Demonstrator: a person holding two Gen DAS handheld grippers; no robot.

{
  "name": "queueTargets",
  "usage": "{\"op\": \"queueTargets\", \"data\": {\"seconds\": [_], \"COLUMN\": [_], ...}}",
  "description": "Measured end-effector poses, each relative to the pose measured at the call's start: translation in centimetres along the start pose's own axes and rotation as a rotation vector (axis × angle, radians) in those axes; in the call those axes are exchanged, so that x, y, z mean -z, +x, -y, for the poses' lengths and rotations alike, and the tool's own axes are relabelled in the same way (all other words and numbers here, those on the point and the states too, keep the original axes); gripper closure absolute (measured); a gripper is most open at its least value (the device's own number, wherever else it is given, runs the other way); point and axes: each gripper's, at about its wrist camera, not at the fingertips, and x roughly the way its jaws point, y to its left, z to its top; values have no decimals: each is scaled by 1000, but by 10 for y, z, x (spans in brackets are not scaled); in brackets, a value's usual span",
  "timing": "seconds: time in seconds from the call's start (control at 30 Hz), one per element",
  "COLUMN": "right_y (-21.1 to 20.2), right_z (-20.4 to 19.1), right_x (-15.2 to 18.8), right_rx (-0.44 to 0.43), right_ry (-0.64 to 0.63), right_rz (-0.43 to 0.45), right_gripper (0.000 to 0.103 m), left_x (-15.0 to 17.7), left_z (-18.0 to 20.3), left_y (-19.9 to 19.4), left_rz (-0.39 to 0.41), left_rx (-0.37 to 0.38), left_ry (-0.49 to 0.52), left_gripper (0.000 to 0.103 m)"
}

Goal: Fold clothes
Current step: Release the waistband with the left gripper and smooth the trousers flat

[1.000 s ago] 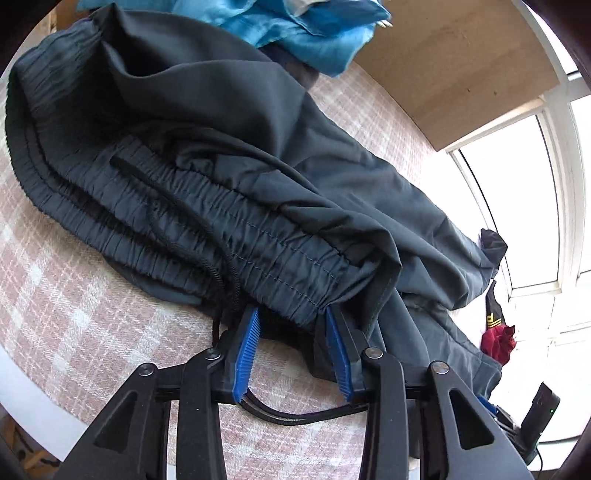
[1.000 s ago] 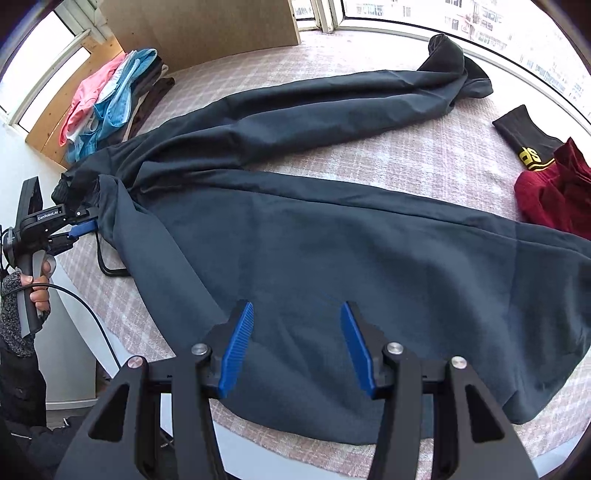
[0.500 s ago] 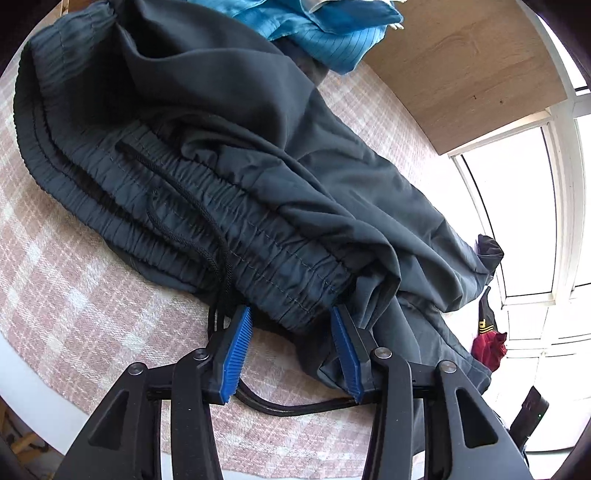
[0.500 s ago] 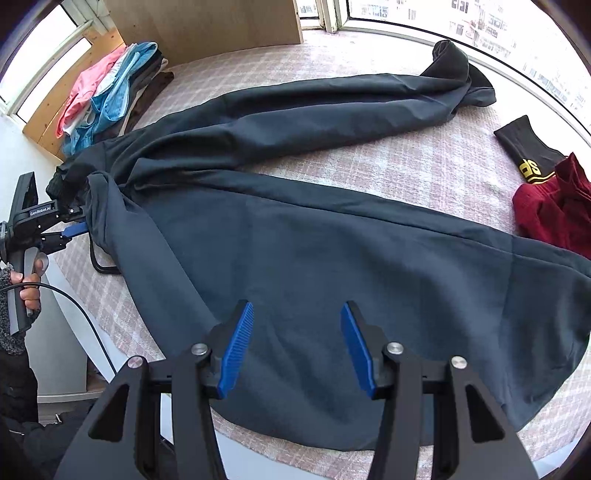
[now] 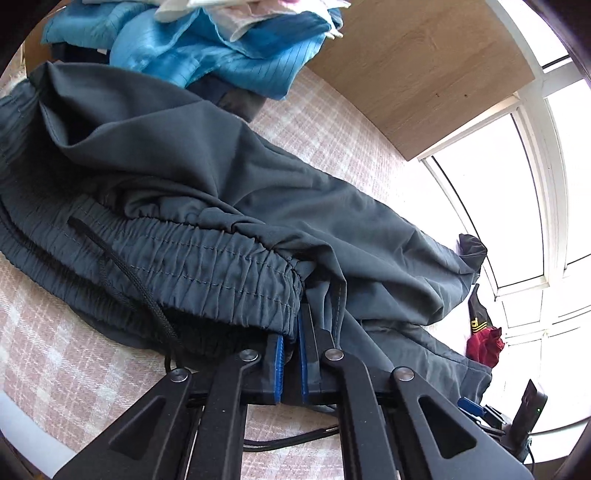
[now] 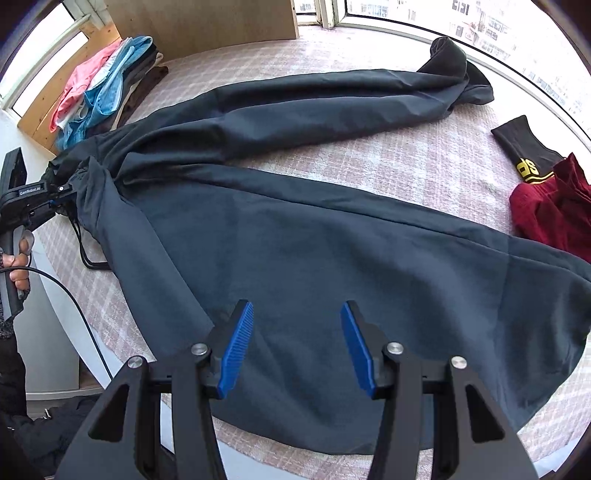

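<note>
Dark grey trousers (image 6: pixel 295 236) lie spread across the pink checked table (image 6: pixel 443 162), legs running right. Their elastic waistband (image 5: pixel 207 266) with a black drawstring (image 5: pixel 122 273) fills the left wrist view. My left gripper (image 5: pixel 291 332) is shut on the waistband's corner; it also shows in the right wrist view (image 6: pixel 55 195) at the trousers' left end. My right gripper (image 6: pixel 295 332) is open and empty, hovering over the near trouser leg by the table's front edge.
A stack of folded blue and pink clothes (image 6: pixel 107 85) sits at the back left by a wooden board (image 6: pixel 207 22). A dark red garment (image 6: pixel 550 210) and a black piece with yellow print (image 6: pixel 524 151) lie at the right. Windows run behind.
My left gripper has closed on the waistband corner; its jaws were open around it before. The right gripper has stayed open, nearly still over the trouser leg.
</note>
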Motion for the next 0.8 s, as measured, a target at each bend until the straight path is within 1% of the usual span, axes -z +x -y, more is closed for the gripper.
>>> {"op": "queueTargets", "data": {"seconds": [0.03, 0.1, 0.17, 0.2, 0.23, 0.3, 0.33, 0.4, 0.47, 0.5, 0.57, 0.63, 0.73, 0.77, 0.8], "right_y": [2, 7, 11, 13, 14, 17, 18, 20, 19, 17, 5, -15, -57, -71, -84], "right_z": [5, 17, 29, 35, 38, 43, 45, 49, 48, 47, 52, 66, 105, 121, 138], "right_x": [1, 3, 7, 8, 9, 9, 9, 9, 7, 7, 8, 12, 32, 43, 54], "right_rx": [7, 38, 69, 84, 91, 93, 95, 97, 104, 113, 125, 131, 147, 168, 210], "right_ry": [15, 44, 74, 89, 100, 118, 126, 144, 146, 142, 161, 217, 369, 426, 481], "right_rz": [-6, -20, -33, -39, -44, -52, -57, -65, -66, -61, -26, 27, 126, 163, 194], "right_gripper": [54, 54, 54, 54, 54, 54, 54, 54, 54, 54, 54, 54, 54, 54, 54], "left_x": [1, 5, 13, 18, 24, 35, 40, 48, 58, 65, 79, 89, 88, 86, 80], "left_z": [-1, -6, -20, -27, -34, -56, -70, -104, -138, -151, -166, -169, -168, -170, -170], "left_y": [-9, -38, -81, -107, -133, -177, -192, -208, -205, -197, -178, -169, -182, -189, -197], "left_rz": [9, 37, 68, 93, 128, 172, 178, 167, 123, 82, -16, -69, -50, -42, -22], "left_rx": [-5, -16, 43, 34, -11, -113, -152, -240, -311, -333, -353, -366, -442, -459, -480], "left_ry": [11, 24, -15, -12, -4, -2, -18, -61, -108, -120, -123, -125, -66, -55, -52], "left_gripper": [98, 98, 98, 98, 97, 97, 96, 94, 90, 89, 84, 82, 82, 81, 81]}}
